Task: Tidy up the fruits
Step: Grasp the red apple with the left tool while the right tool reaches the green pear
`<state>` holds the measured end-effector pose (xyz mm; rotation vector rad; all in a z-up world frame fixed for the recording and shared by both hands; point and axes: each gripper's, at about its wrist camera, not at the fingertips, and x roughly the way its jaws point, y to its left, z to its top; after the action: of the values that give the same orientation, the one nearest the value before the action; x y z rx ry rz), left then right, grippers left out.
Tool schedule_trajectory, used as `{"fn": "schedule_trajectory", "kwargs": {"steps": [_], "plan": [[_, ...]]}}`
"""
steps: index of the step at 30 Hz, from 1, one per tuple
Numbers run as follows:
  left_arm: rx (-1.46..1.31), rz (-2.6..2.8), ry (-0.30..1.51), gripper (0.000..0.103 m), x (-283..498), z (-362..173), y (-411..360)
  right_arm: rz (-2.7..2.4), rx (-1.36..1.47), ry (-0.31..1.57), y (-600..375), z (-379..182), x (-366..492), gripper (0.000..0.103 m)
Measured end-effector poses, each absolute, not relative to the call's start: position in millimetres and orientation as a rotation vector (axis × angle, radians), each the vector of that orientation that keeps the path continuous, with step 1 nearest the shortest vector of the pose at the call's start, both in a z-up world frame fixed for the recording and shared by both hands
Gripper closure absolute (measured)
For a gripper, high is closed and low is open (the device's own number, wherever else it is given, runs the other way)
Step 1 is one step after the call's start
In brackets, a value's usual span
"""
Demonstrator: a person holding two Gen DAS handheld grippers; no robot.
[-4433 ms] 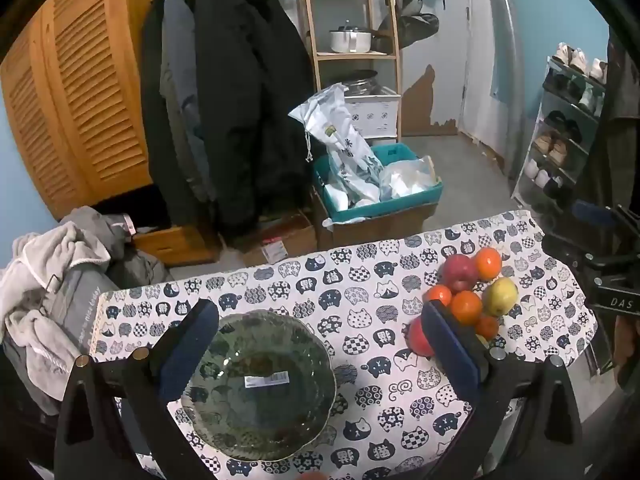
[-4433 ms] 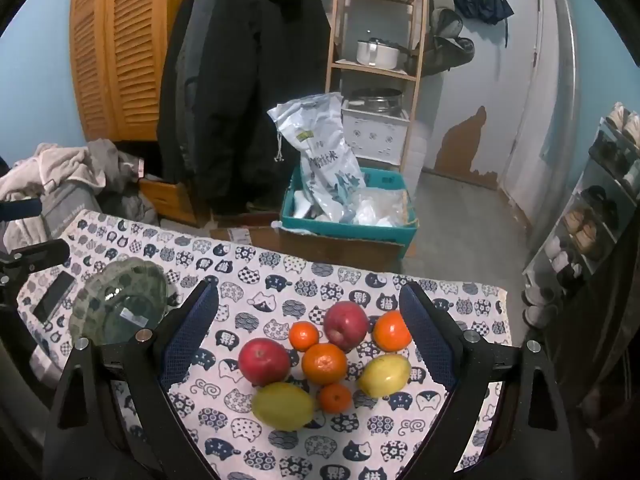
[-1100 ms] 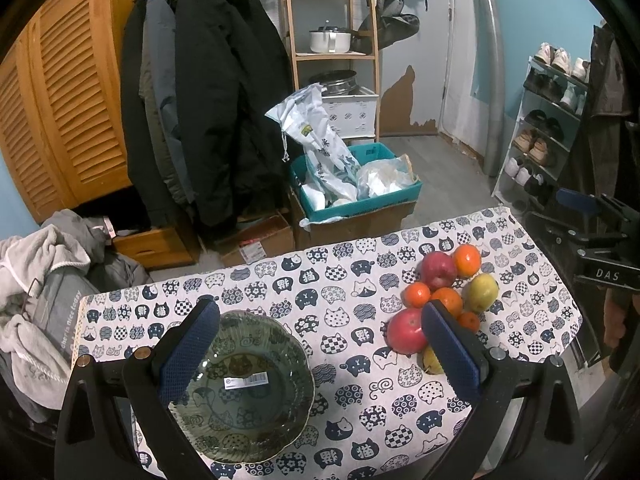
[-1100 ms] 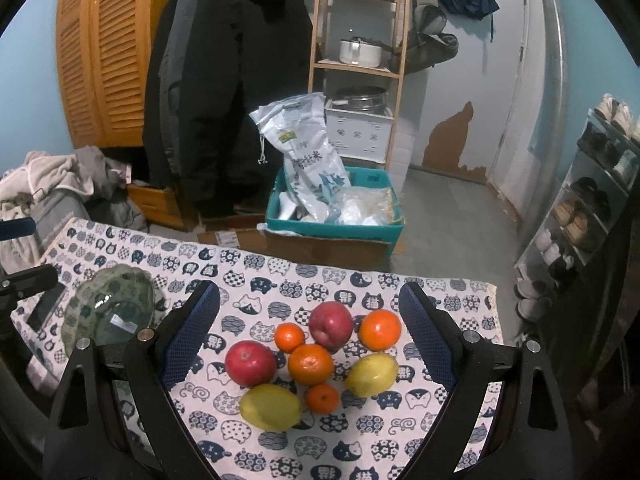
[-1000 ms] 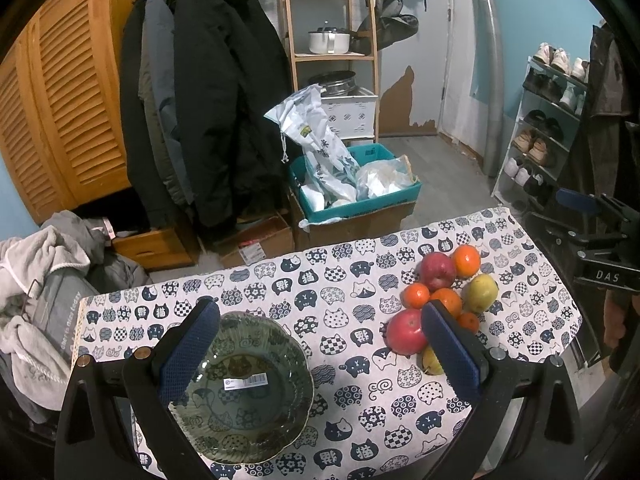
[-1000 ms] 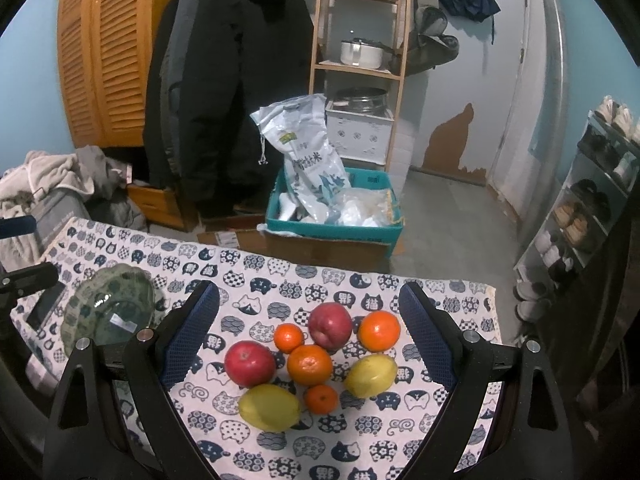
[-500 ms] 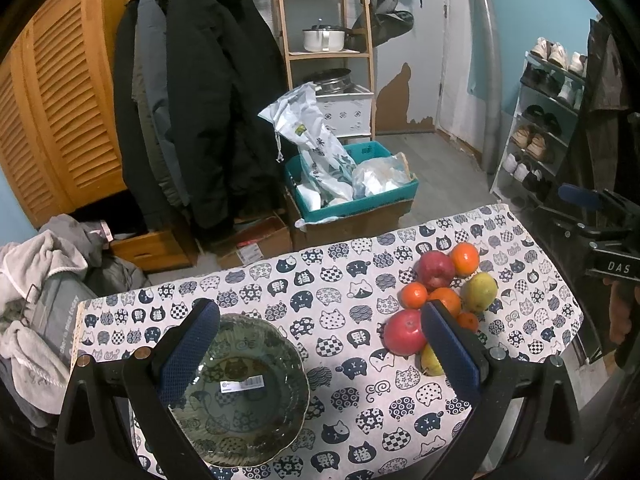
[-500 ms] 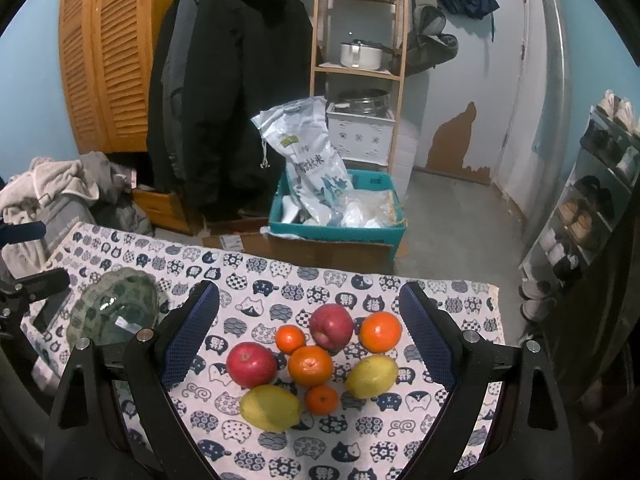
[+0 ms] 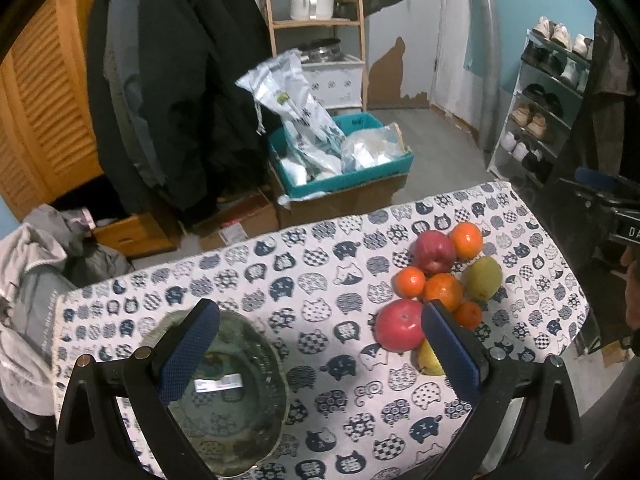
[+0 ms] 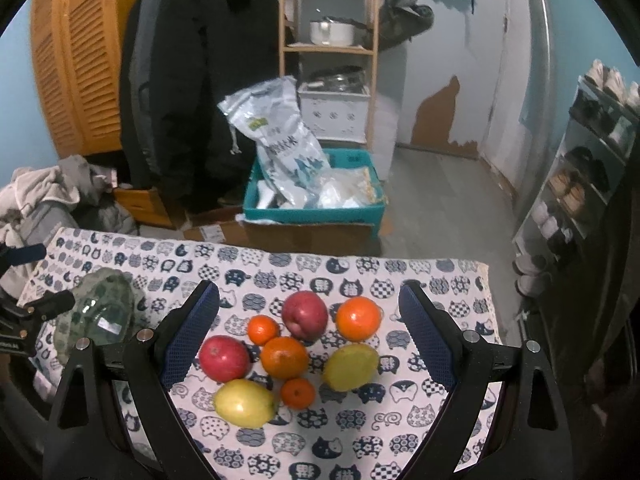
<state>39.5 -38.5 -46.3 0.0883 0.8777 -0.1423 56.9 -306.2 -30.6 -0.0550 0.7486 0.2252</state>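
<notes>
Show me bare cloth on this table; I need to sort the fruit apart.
Free: the cloth between the glass bowl and the near red apple, and its far strip. Crowded: the fruit cluster, pieces touching.

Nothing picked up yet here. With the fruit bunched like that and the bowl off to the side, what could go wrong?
The fruit sits packed together: closing the right tongs on the central orange could nudge its neighbours. The far orange lies nearest the table edge and might roll off. The glass bowl is across the cloth, so each carry is long.
</notes>
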Motion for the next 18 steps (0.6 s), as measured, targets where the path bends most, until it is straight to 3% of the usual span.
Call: {"fn": "schedule_trajectory", "kwargs": {"steps": [18], "plan": [[0.088,-0.190,1.072,0.001,91,-129,-90,0.174,-0.026,0.934,-332,-103,93,0.013]]}}
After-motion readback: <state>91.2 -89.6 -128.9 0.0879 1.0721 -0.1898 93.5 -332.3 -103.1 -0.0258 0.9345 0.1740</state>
